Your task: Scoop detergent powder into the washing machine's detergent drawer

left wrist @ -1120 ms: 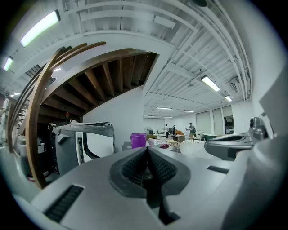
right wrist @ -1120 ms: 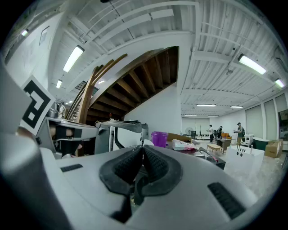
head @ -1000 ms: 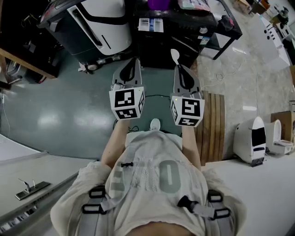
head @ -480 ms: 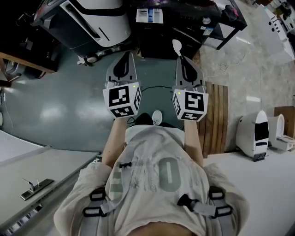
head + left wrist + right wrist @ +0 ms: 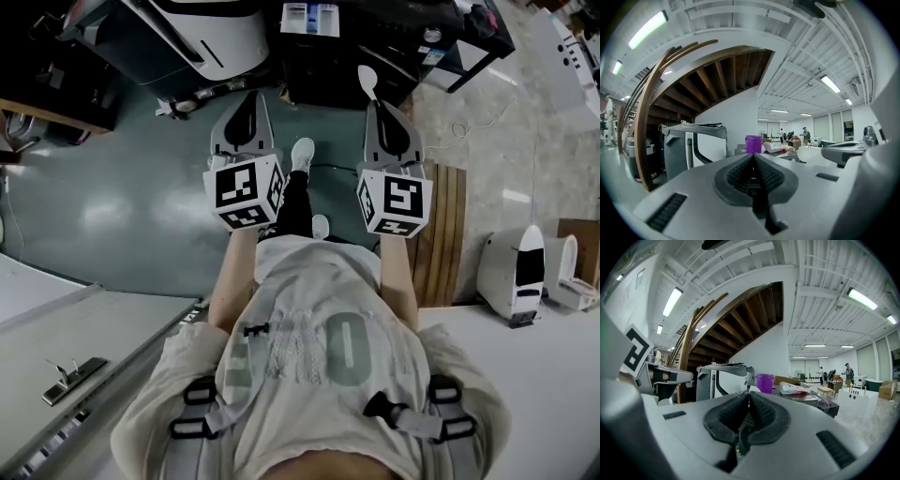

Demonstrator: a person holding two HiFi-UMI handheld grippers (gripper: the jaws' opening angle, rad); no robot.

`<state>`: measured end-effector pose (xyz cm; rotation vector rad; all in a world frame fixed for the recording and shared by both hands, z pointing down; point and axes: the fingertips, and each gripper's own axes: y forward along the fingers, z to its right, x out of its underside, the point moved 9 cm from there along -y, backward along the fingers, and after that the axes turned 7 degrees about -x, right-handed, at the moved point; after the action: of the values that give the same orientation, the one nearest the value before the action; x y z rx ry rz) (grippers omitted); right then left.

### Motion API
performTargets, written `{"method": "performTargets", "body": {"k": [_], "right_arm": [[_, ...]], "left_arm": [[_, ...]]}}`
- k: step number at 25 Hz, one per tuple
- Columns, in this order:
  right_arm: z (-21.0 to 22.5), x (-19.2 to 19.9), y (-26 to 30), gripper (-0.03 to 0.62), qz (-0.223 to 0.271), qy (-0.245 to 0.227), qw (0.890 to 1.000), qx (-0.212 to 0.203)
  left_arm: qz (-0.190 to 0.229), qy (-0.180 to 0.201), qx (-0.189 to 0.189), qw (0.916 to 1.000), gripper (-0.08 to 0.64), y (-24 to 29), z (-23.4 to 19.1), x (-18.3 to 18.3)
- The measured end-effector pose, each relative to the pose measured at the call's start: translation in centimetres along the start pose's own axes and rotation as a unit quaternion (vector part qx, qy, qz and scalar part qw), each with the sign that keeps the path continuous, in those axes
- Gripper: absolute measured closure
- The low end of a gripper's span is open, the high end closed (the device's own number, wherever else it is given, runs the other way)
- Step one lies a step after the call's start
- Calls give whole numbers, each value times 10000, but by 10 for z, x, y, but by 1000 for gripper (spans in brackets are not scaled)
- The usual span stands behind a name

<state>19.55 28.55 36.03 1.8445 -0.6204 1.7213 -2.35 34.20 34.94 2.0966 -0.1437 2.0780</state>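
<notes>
Grey-green flooring [image 5: 112, 216] is filling the left of the head view, giving way to pale stone tiles on the right, where a wooden slatted board [image 5: 442, 234] is lying just beside the person's right arm. The person [image 5: 319, 356] is standing and holding both tools out level, side by side and apart, with one white shoe [image 5: 301, 154] showing between them.

The left gripper [image 5: 253, 97] is pointing ahead with its ribbed pads pressed together and nothing between them, as its own view [image 5: 753, 155] is showing. The right gripper [image 5: 377, 105] is clamping the handle of a white spoon [image 5: 367, 81], whose bowl is sticking out past the jaw tips toward a dark unit [image 5: 375, 42] ahead; in the right gripper view [image 5: 749, 392] only a pale sliver of it is peeking above the closed pads.

At the front top edge of that dark unit, a white-and-blue detergent drawer [image 5: 309, 19] is sitting, well ahead of both tools. A purple container [image 5: 764, 383] is standing on top farther back. A white and grey appliance [image 5: 202, 37] is standing to the left.
</notes>
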Motion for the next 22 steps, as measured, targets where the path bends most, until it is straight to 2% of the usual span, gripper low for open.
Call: {"method": "performTargets", "body": {"k": [10, 22], "right_arm": [[46, -18, 67, 584, 222, -185, 9994, 171], [104, -58, 192, 584, 480, -105, 9983, 301]], "left_arm": [[172, -95, 114, 9997, 540, 89, -1, -14], [164, -213, 478, 9985, 540, 246, -11, -45]]}}
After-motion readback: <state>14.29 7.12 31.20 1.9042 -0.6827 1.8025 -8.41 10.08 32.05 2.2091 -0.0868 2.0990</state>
